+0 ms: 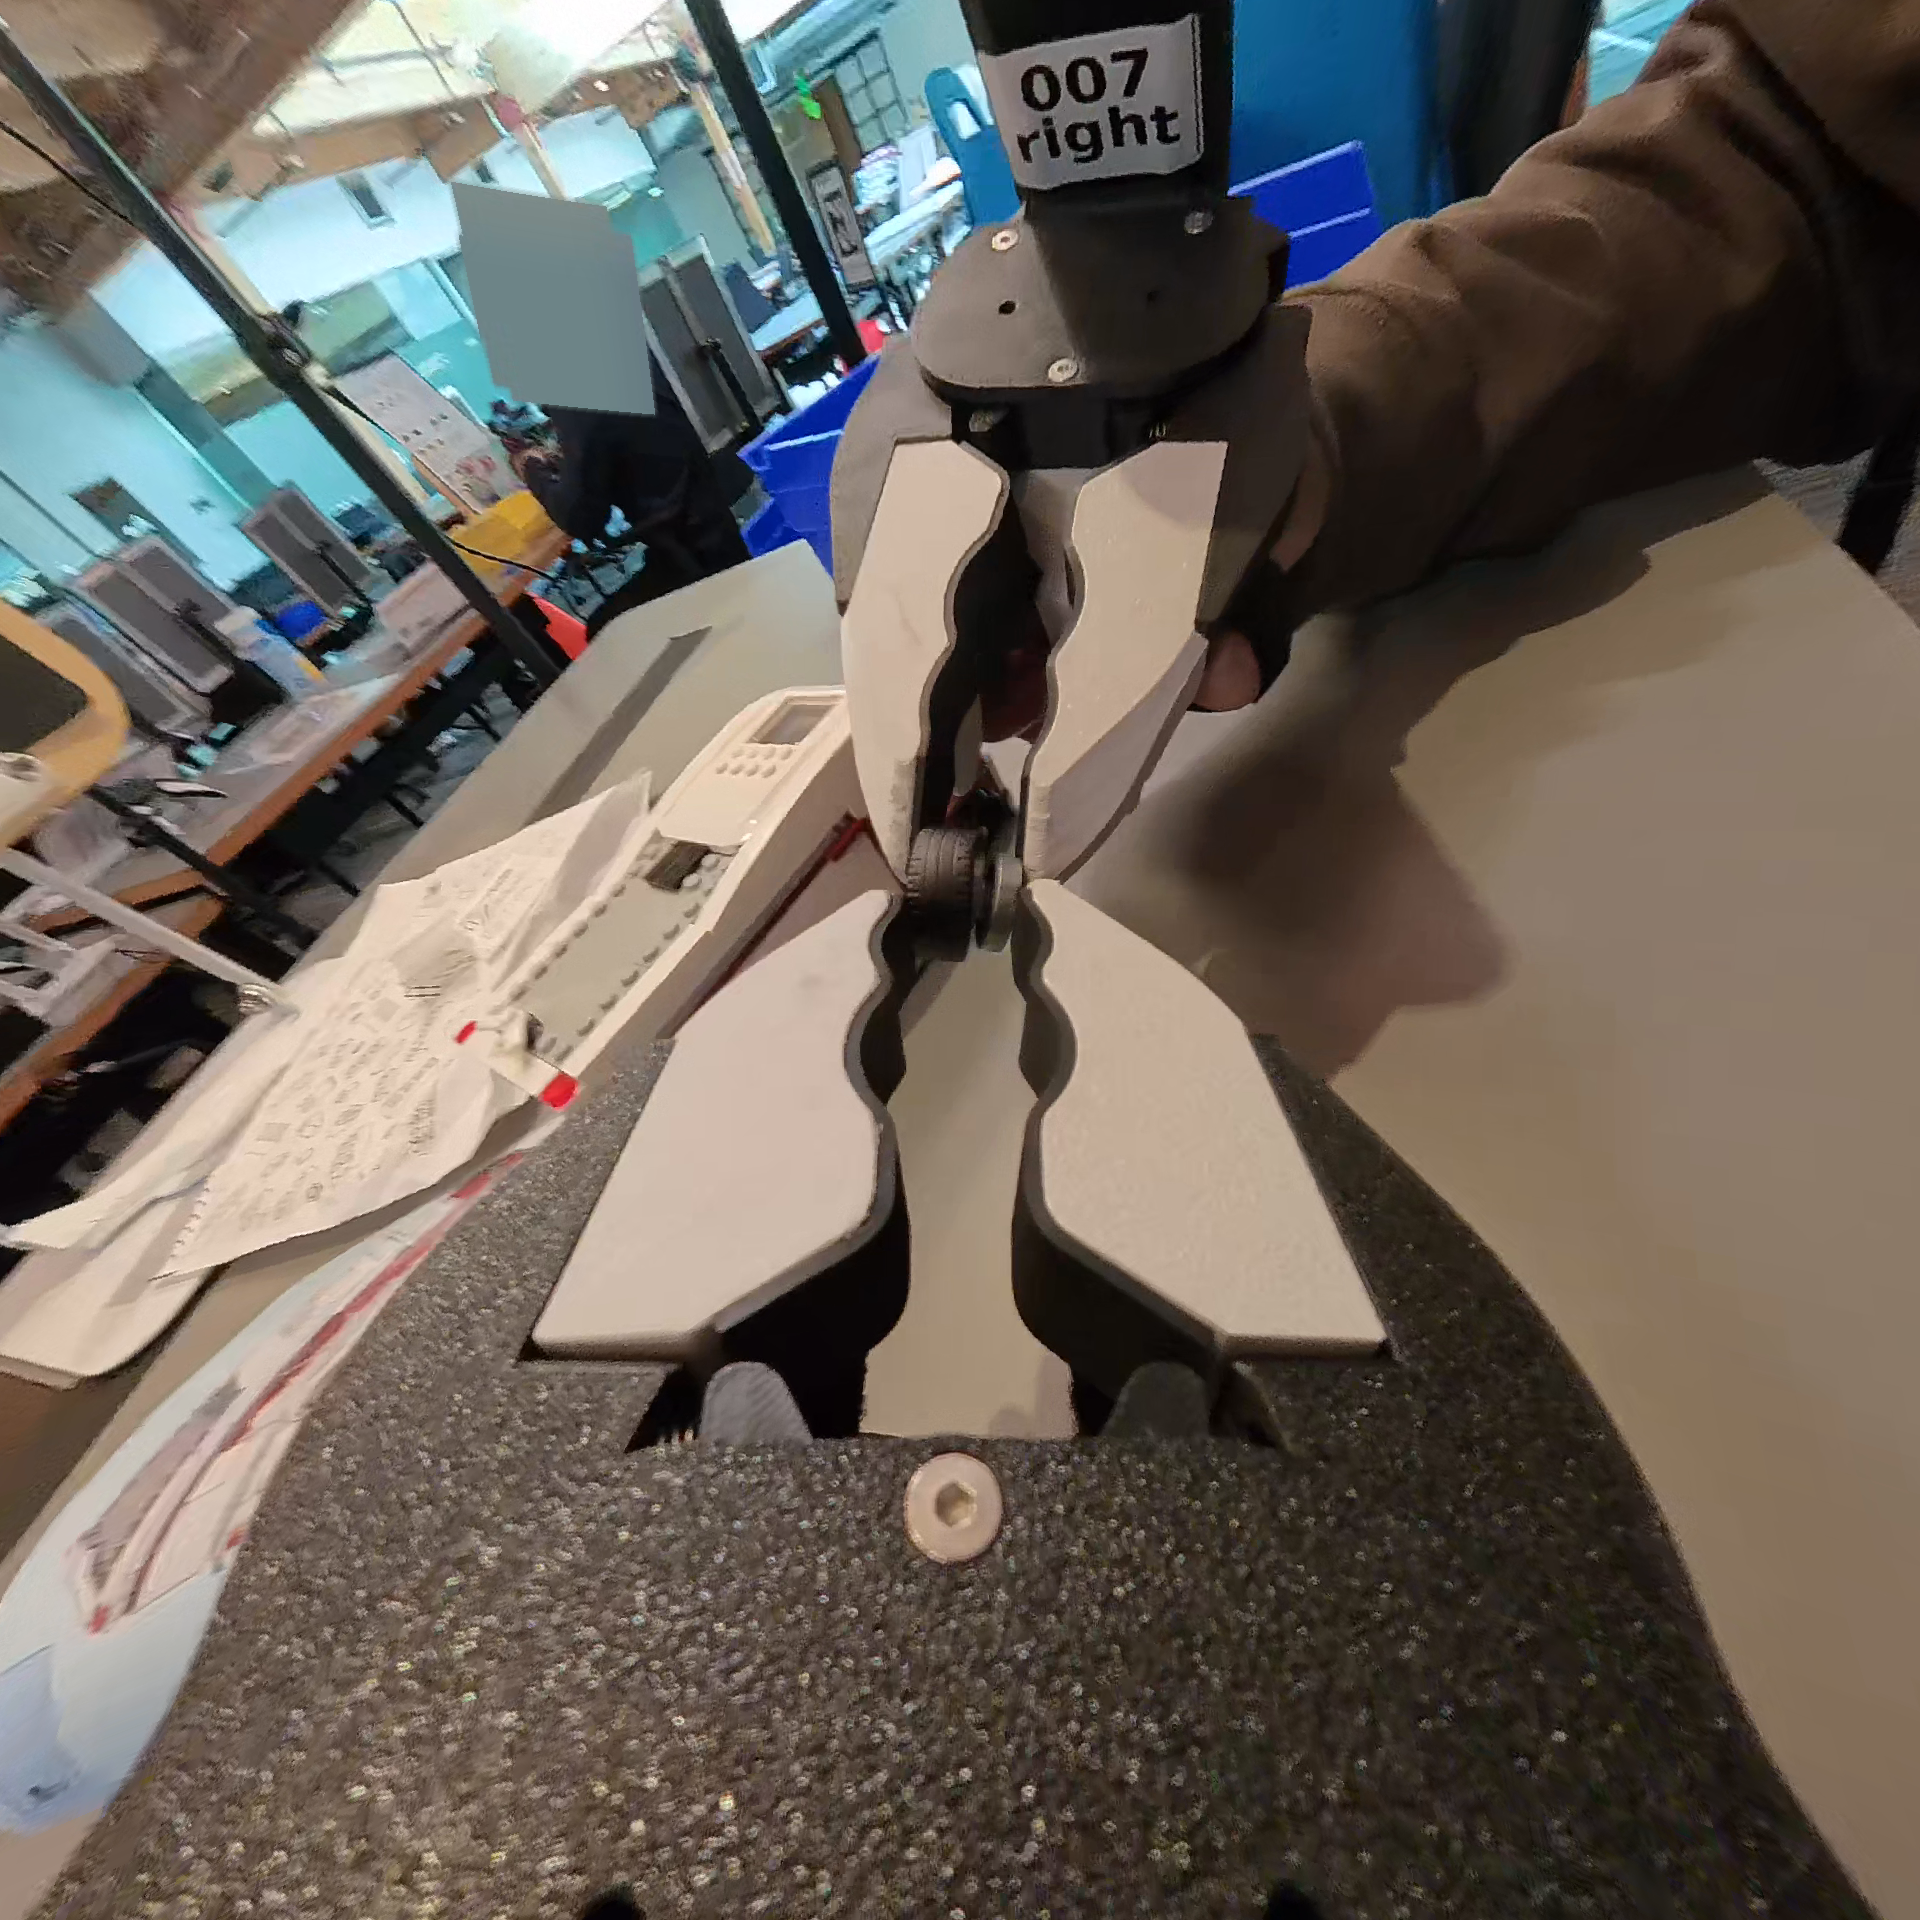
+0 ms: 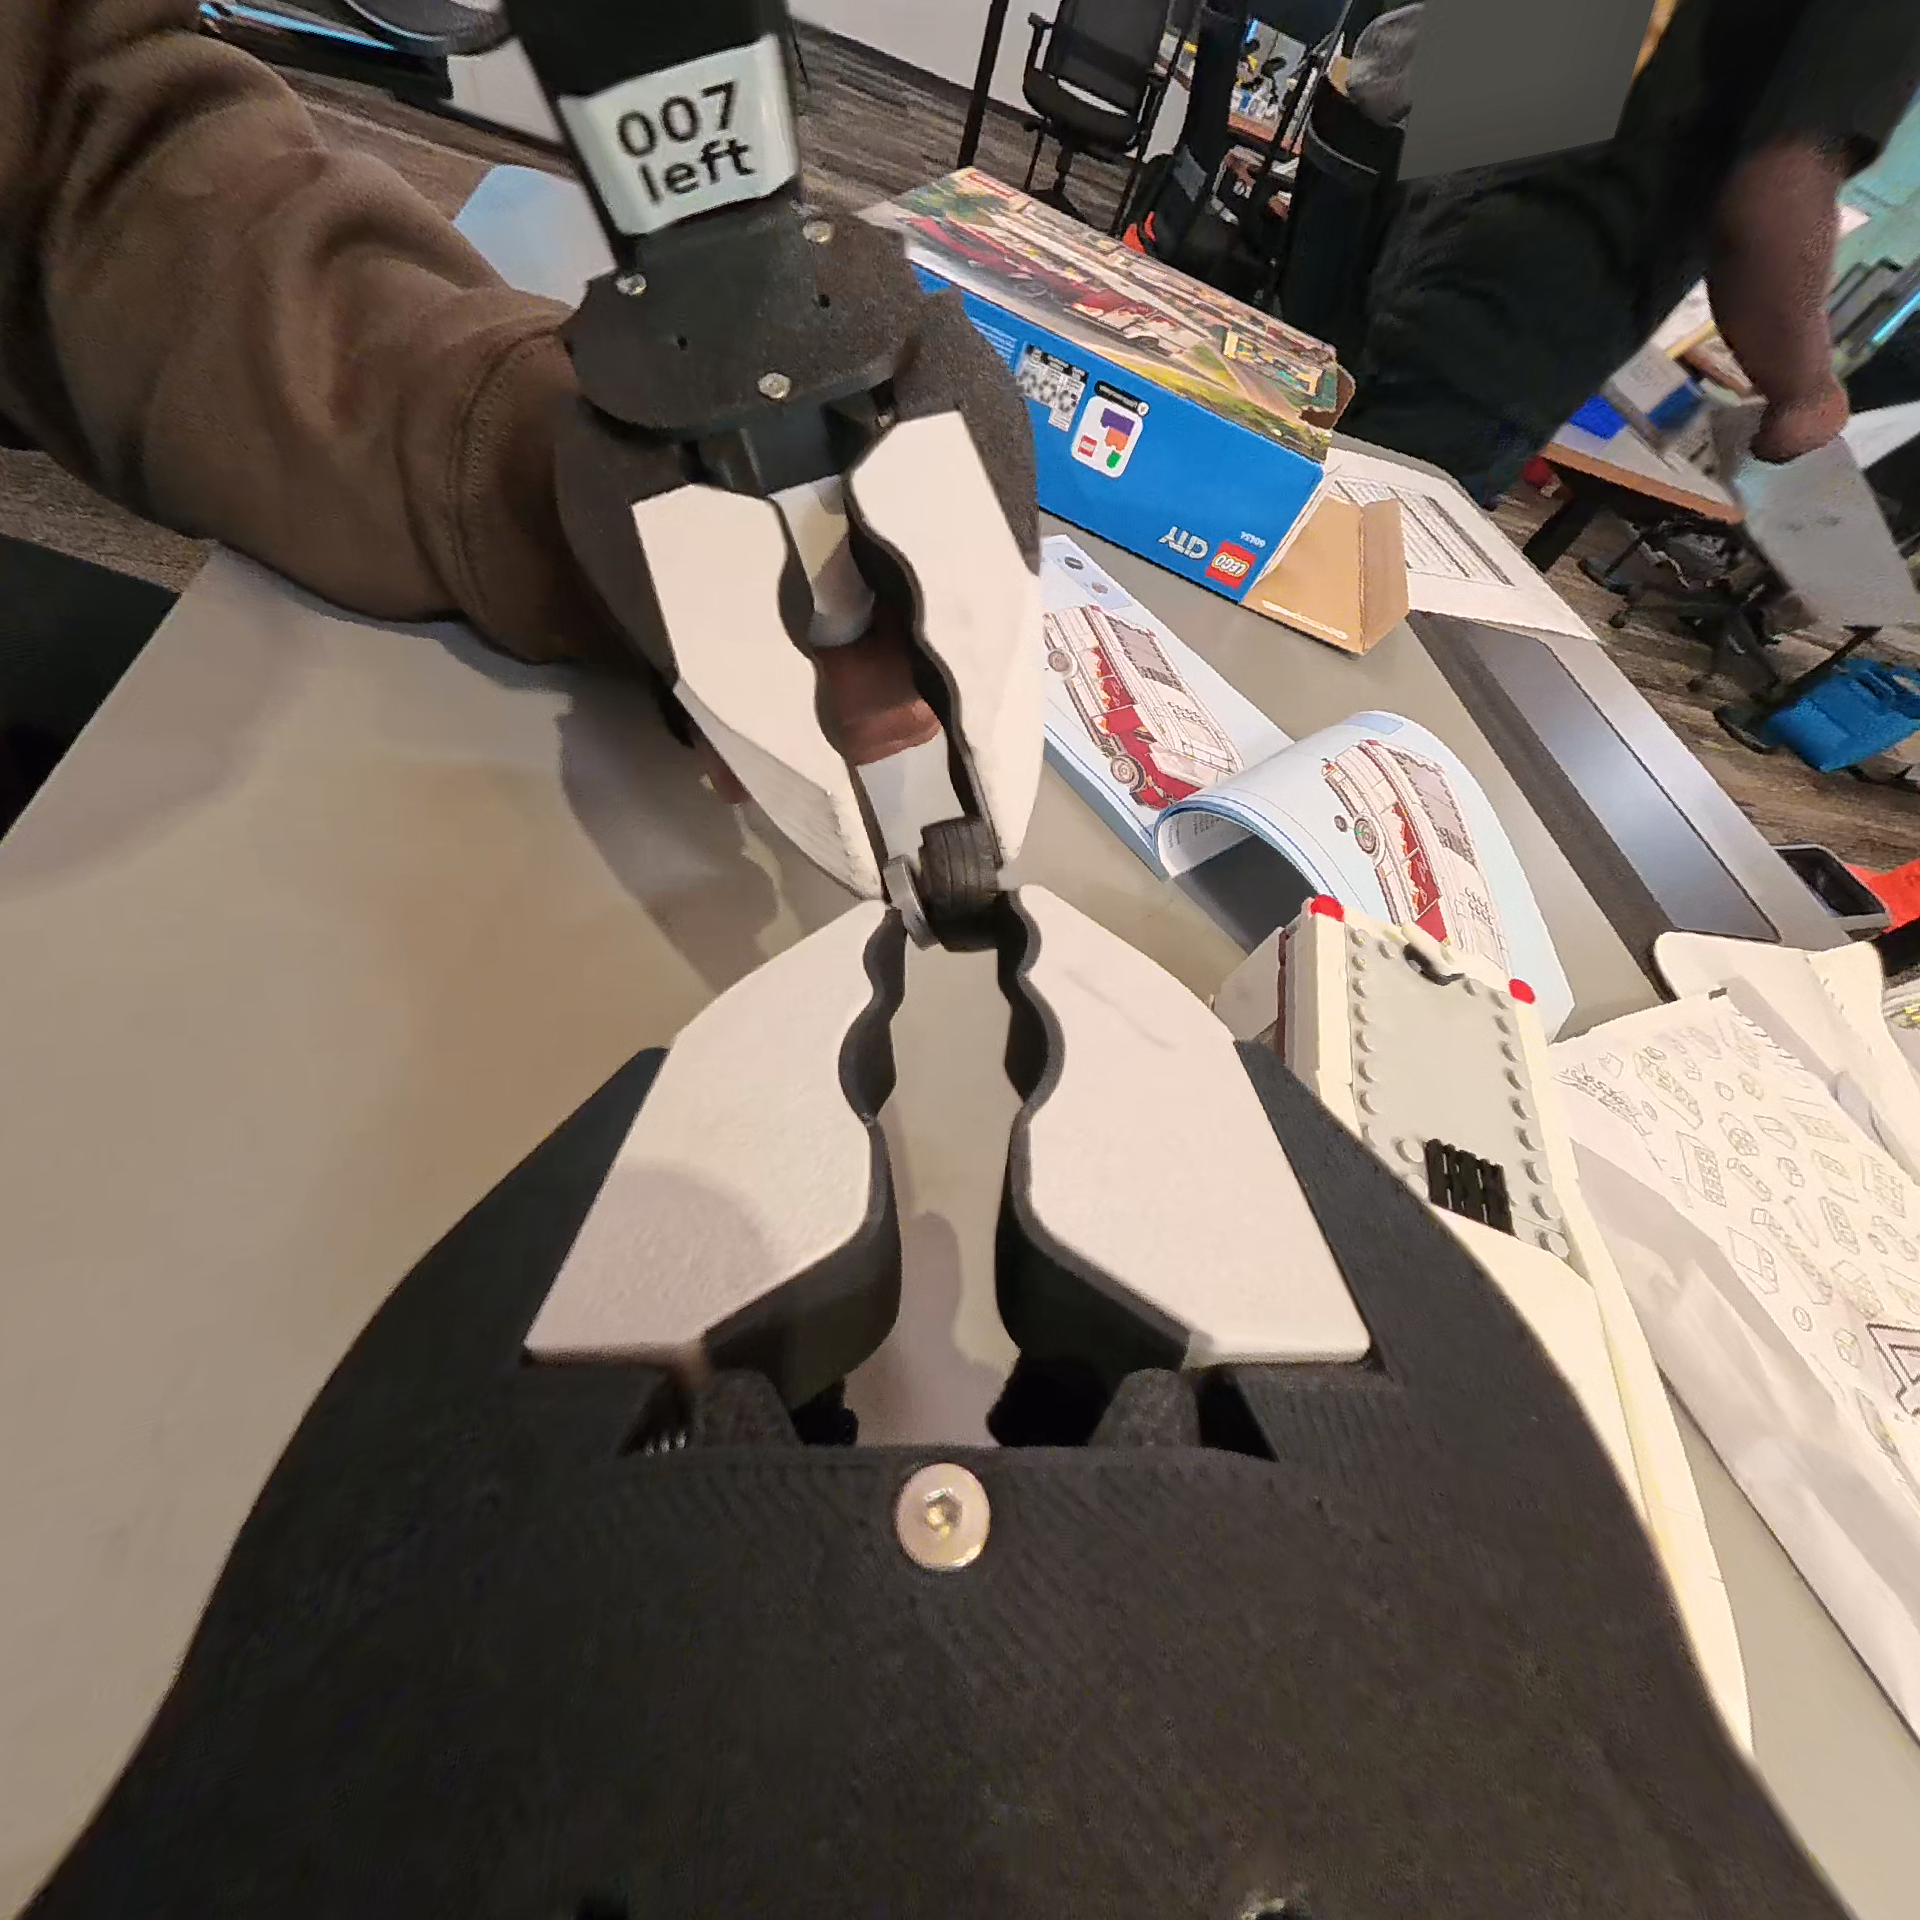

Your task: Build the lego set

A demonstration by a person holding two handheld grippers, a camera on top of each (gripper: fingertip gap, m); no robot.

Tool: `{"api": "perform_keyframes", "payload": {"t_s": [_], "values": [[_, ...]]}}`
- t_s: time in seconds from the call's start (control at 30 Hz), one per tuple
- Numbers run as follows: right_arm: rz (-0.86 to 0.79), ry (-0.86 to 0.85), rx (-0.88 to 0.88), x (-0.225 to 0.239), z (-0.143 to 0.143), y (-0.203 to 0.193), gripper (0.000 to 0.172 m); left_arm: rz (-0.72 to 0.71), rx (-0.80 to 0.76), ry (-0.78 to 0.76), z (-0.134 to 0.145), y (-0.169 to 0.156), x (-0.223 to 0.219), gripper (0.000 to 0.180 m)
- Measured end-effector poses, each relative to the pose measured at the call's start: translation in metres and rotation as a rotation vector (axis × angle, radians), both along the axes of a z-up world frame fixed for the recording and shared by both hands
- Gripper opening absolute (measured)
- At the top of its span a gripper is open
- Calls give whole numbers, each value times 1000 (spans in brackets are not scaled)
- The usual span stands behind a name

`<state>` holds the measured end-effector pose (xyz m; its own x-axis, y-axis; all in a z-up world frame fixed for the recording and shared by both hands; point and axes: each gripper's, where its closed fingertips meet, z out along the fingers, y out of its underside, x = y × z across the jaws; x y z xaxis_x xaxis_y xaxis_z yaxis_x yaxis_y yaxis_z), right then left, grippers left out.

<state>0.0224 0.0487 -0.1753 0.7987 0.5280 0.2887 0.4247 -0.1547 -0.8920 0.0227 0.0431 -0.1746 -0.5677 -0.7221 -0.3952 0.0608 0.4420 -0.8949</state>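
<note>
Grey desk (image 2: 312, 935) in a busy workshop, with a blue toy box (image 2: 1164, 416), an open booklet (image 2: 1351, 790) and a white brick-built vehicle (image 2: 1455, 1091) being left lying off to one side. Up above the desk, a small black toy tyre (image 1: 940, 878) with a grey disc (image 1: 1000, 896) against it is being pinched between both tongs at once, tip to tip. Left tongs (image 1: 951, 894) and right tongs (image 2: 951, 904) are both nearly closed on it. It's probably light, the tyre rubbery and grippy, the disc hard and likely slippery, so it's best gripped across the flat faces. The axle line is being pointed sideways, from one finger across to the other.
</note>
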Motion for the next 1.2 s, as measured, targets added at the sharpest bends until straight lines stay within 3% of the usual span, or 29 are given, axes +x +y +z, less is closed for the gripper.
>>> {"api": "perform_keyframes", "payload": {"t_s": [0.03,0.17,0.37,0.53,0.97,1.2], "values": [[7,-15,4,0,-1,-1,17,-16,-15,25,-2,-1,0,19],[38,-6,25,-4,0,-5,19,-77,-87,82,-2,-5,-4,19],[90,74,-37,-10,-1,-9,23,-101,-41,101,-6,-8,-7,19],[96,15,-18,-10,-4,-10,20,-112,-52,131,-10,-10,-7,18],[54,-117,141,-7,6,-7,18,-140,-262,217,-2,-8,-6,18],[112,57,31,-9,3,-11,23,-203,-279,241,-3,-13,-11,18]]}}
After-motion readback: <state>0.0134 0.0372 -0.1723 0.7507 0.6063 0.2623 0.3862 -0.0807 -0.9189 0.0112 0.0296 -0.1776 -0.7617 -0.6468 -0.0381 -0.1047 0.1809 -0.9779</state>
